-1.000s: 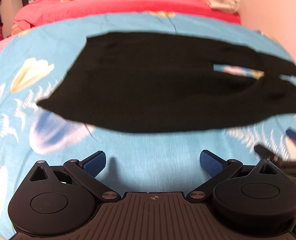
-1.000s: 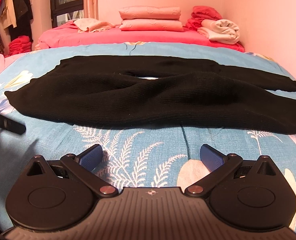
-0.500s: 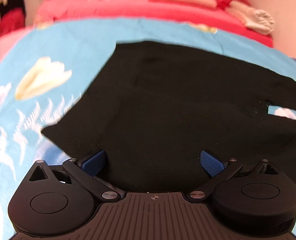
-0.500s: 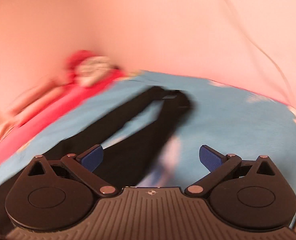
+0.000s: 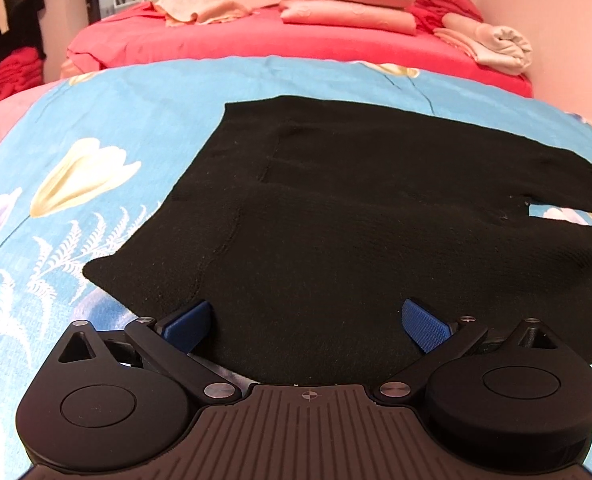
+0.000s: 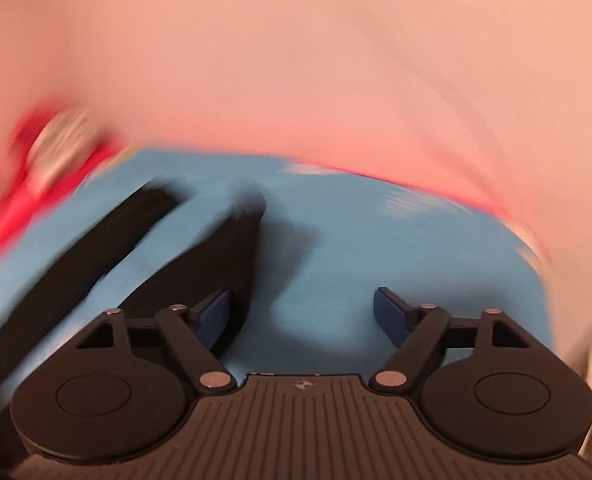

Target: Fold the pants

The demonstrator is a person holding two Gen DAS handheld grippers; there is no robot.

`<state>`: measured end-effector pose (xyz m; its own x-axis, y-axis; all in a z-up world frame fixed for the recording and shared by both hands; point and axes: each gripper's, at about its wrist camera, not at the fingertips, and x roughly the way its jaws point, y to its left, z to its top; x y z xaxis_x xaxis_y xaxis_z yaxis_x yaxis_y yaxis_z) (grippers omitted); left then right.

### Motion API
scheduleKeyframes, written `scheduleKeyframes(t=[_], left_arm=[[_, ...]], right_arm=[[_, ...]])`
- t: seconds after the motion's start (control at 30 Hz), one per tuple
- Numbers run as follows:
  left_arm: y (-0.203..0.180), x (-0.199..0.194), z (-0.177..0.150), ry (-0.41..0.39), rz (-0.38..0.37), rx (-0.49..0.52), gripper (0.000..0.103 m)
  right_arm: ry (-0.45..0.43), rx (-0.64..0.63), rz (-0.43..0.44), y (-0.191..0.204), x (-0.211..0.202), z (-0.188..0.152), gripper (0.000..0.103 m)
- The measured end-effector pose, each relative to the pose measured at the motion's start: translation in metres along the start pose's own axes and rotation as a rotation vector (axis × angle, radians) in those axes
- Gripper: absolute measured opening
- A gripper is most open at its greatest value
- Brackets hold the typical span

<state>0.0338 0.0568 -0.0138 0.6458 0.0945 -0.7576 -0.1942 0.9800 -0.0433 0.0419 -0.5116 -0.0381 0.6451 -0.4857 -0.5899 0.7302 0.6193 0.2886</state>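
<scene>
Black knit pants [image 5: 355, 208] lie flat on a blue floral bedsheet [image 5: 96, 128]. In the left wrist view their waist end fills the middle, and my left gripper [image 5: 307, 326] is open with the near edge of the fabric between its blue pads. In the blurred right wrist view the two pant legs [image 6: 108, 240] run away to the left. My right gripper [image 6: 301, 312] is open and empty over the sheet [image 6: 355, 248], its left pad next to the end of the nearer leg.
A red bed [image 5: 256, 36] stands behind with folded pink bedding [image 5: 347, 2], a rolled towel [image 5: 491, 44] and a beige cloth [image 5: 200, 10]. A pink wall [image 6: 296, 60] lies close beyond the sheet on the right side. Clothes hang at far left [image 5: 4, 8].
My left gripper moved forward onto the waist end of the pants. My right gripper swung right to the leg ends and is still moving, with the view blurred.
</scene>
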Motion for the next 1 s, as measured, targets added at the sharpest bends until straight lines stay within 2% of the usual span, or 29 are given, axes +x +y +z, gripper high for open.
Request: scheduleKeyframes(t=[0.03, 0.07, 0.1, 0.13, 0.23, 0.37, 0.4, 0.43, 0.47, 0.53, 0.57, 0.63, 0.7, 0.77, 0.8, 0.83, 0.9, 0.97, 1.0], left_arm=[[-0.001, 0.0, 0.0, -0.003, 0.004, 0.001, 0.103], [-0.002, 0.0, -0.001, -0.006, 0.008, 0.001, 0.103], [-0.002, 0.0, -0.001, -0.008, 0.012, 0.0, 0.103], [-0.003, 0.0, -0.001, -0.009, 0.015, -0.001, 0.103], [-0.003, 0.0, -0.001, -0.011, 0.017, -0.004, 0.103], [-0.003, 0.0, -0.003, -0.023, 0.017, -0.001, 0.103], [-0.002, 0.001, -0.003, -0.025, 0.015, -0.001, 0.103], [-0.002, 0.001, -0.004, -0.028, 0.013, 0.001, 0.103], [-0.002, 0.0, -0.004, -0.031, 0.011, 0.001, 0.103], [-0.001, 0.0, -0.006, -0.04, 0.008, 0.002, 0.103], [-0.002, -0.001, -0.007, -0.044, 0.009, 0.002, 0.103], [-0.002, -0.001, -0.008, -0.049, 0.009, 0.002, 0.103], [-0.002, -0.002, -0.009, -0.055, 0.009, 0.004, 0.103], [-0.002, -0.002, -0.011, -0.061, 0.009, 0.004, 0.103], [-0.001, -0.003, -0.011, -0.065, 0.007, 0.004, 0.103], [-0.001, -0.003, -0.012, -0.068, 0.006, 0.004, 0.103], [-0.001, -0.004, -0.013, -0.072, 0.006, 0.004, 0.103], [-0.001, -0.004, -0.013, -0.072, 0.007, 0.005, 0.103], [-0.001, -0.005, -0.013, -0.073, 0.005, 0.005, 0.103]], right_arm=[[-0.011, 0.043, -0.007, -0.011, -0.003, -0.002, 0.081], [-0.017, 0.044, 0.026, -0.015, -0.006, -0.004, 0.082], [-0.016, 0.042, 0.073, -0.017, -0.009, -0.006, 0.088], [-0.006, 0.051, 0.123, -0.017, -0.008, -0.006, 0.095], [0.065, 0.058, 0.213, -0.004, 0.006, -0.004, 0.098], [0.068, -0.036, 0.219, 0.024, 0.022, 0.001, 0.098], [0.054, -0.07, 0.21, 0.03, 0.024, 0.0, 0.085], [0.058, -0.111, 0.225, 0.036, 0.026, 0.001, 0.052], [0.082, -0.154, 0.258, 0.043, 0.031, 0.0, 0.034], [0.078, -0.246, 0.262, 0.056, 0.03, 0.0, 0.013], [0.064, -0.29, 0.272, 0.058, 0.024, 0.003, 0.012], [-0.012, -0.281, 0.303, 0.047, 0.006, 0.019, 0.008], [-0.069, -0.201, 0.241, 0.026, 0.004, 0.036, 0.008], [0.007, -0.154, 0.17, 0.012, 0.027, 0.041, 0.008], [0.074, -0.137, 0.152, 0.006, 0.042, 0.039, 0.009], [0.09, -0.105, 0.159, -0.001, 0.048, 0.036, 0.009], [0.06, -0.072, 0.18, -0.006, 0.043, 0.034, 0.011], [0.058, -0.048, 0.151, -0.007, 0.044, 0.034, 0.018], [0.059, -0.033, 0.134, -0.006, 0.043, 0.036, 0.026]])
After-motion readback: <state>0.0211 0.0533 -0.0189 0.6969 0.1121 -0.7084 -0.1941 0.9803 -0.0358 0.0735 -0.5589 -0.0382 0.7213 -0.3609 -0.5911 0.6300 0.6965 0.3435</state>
